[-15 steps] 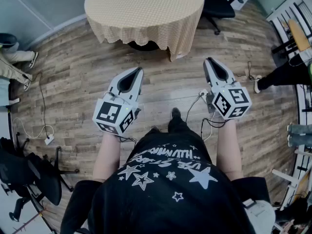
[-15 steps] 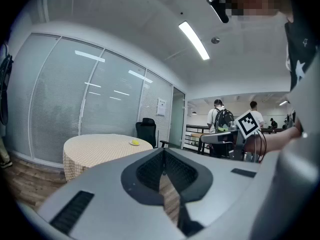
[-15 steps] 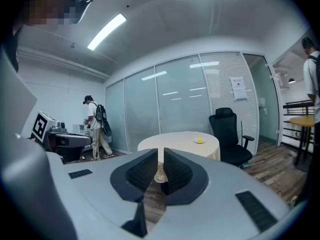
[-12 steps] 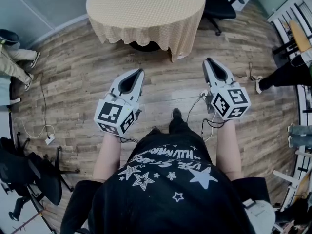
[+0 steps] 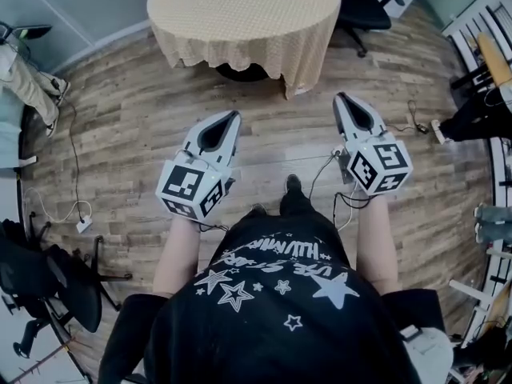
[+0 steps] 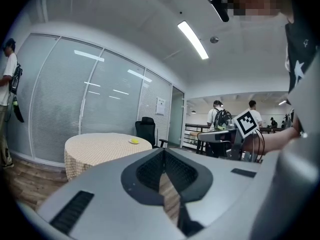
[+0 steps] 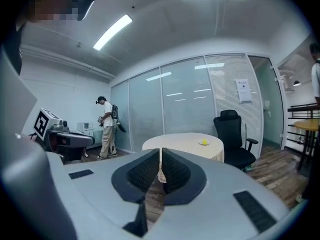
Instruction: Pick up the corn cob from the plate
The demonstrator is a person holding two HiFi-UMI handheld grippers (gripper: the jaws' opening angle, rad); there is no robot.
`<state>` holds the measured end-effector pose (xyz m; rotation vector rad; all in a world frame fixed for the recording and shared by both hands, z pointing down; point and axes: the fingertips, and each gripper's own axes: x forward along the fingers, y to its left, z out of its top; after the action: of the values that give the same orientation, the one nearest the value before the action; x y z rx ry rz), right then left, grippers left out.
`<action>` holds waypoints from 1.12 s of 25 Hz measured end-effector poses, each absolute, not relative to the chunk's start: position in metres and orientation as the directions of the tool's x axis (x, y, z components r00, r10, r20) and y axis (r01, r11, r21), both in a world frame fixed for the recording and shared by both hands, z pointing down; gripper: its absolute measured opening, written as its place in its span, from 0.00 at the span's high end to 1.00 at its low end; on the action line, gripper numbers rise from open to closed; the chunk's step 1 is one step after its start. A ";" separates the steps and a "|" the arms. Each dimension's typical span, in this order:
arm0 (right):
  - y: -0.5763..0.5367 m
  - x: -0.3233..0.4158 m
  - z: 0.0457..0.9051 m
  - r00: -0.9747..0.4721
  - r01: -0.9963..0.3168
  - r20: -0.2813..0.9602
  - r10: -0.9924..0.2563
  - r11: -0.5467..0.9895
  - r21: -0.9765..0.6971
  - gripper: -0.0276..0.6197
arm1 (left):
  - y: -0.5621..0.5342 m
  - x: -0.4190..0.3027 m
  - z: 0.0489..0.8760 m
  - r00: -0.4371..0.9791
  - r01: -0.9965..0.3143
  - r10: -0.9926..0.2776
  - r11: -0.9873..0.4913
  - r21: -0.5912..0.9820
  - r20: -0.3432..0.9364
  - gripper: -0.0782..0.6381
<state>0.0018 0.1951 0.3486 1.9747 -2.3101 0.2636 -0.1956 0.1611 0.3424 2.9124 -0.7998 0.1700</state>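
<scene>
Corn cob (image 7: 204, 142) far ahead, fingers (image 7: 142, 173) closed

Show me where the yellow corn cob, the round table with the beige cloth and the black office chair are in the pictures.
yellow corn cob (image 7: 204, 142): right gripper view, its middle.
round table with beige cloth (image 7: 184, 141): right gripper view, cloth top.
black office chair (image 7: 229, 121): right gripper view, backrest.

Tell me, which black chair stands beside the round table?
The office chair at the head view's top edge, right next to the table. The other chair sits at lower left, well away from it.
</scene>
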 end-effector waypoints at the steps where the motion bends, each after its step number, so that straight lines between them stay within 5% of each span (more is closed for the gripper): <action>1: 0.197 0.000 0.348 -0.162 -0.986 0.180 -0.970 0.152 -0.067 0.90 | 0.162 -0.196 0.342 0.855 -0.513 -0.501 -0.854 0.083 0.136 0.88; 28: 0.210 0.018 0.356 -0.127 -0.986 0.176 -0.976 0.104 -0.133 0.91 | 0.178 -0.198 0.351 0.849 -0.525 -0.508 -0.843 0.117 0.144 0.88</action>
<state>0.0177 0.2104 0.3559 2.0467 -2.3015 0.3379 -0.1984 0.1782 0.3509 2.8734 -0.8079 0.1614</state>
